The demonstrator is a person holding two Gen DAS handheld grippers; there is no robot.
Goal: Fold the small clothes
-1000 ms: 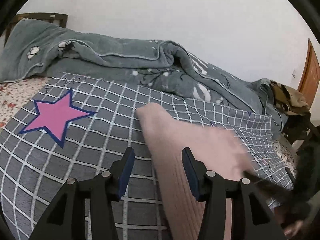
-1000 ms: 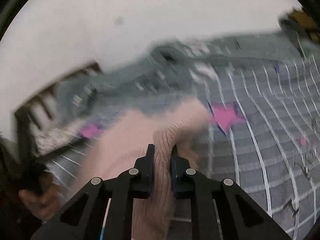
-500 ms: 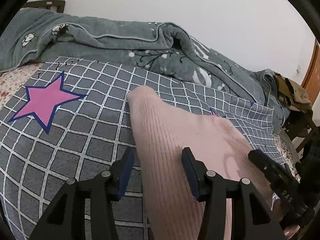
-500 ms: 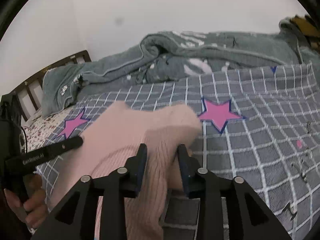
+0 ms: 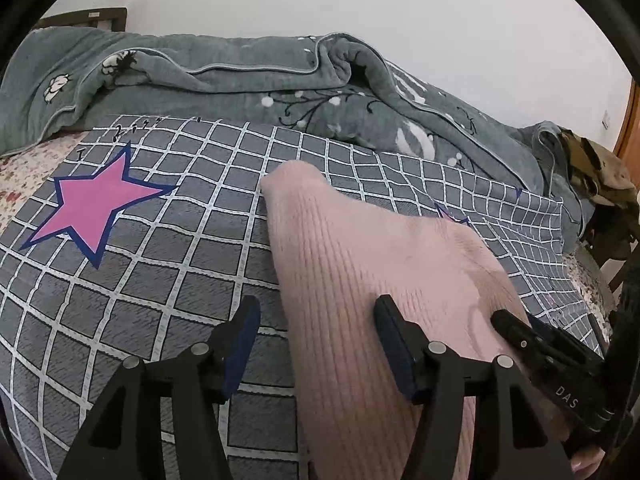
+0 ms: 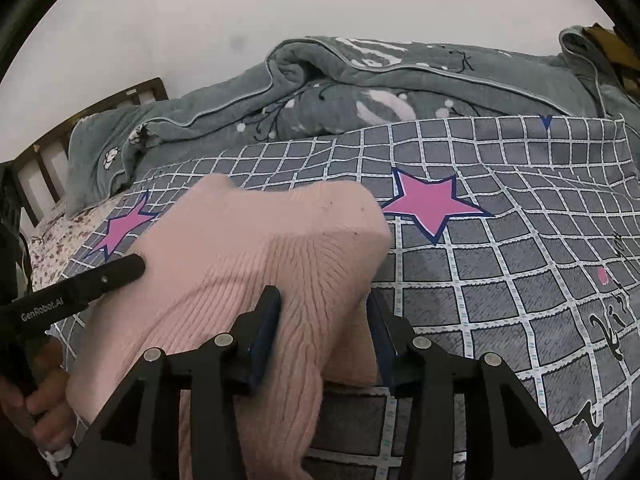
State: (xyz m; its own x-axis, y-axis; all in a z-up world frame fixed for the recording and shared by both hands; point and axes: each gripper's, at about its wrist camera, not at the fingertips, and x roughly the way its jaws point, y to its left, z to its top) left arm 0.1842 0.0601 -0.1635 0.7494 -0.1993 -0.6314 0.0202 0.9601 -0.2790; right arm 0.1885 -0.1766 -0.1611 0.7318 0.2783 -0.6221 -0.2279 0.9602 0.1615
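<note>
sweater: pink knit sweater [image 5: 360,280] is laid folded on the checked bedspread [image 5: 160,272]
left gripper [image 5: 316,344]: jaws just opened, spread wide, sweater edge between, not pinched
right gripper [image 6: 324,332]: jaws just opened, sweater fold loose between them

Bedroom in a home. Bed covered with a grey checked sheet [image 5: 168,280] with pink stars [image 5: 96,204], rumpled grey-green quilt [image 5: 240,80] piled along a plain white wall [image 5: 360,0]. Dark wooden slatted headboard [image 6: 52,148] at one end, floral mattress cover [image 6: 56,236] underneath, wooden door [image 5: 630,120] at the edge.
</note>
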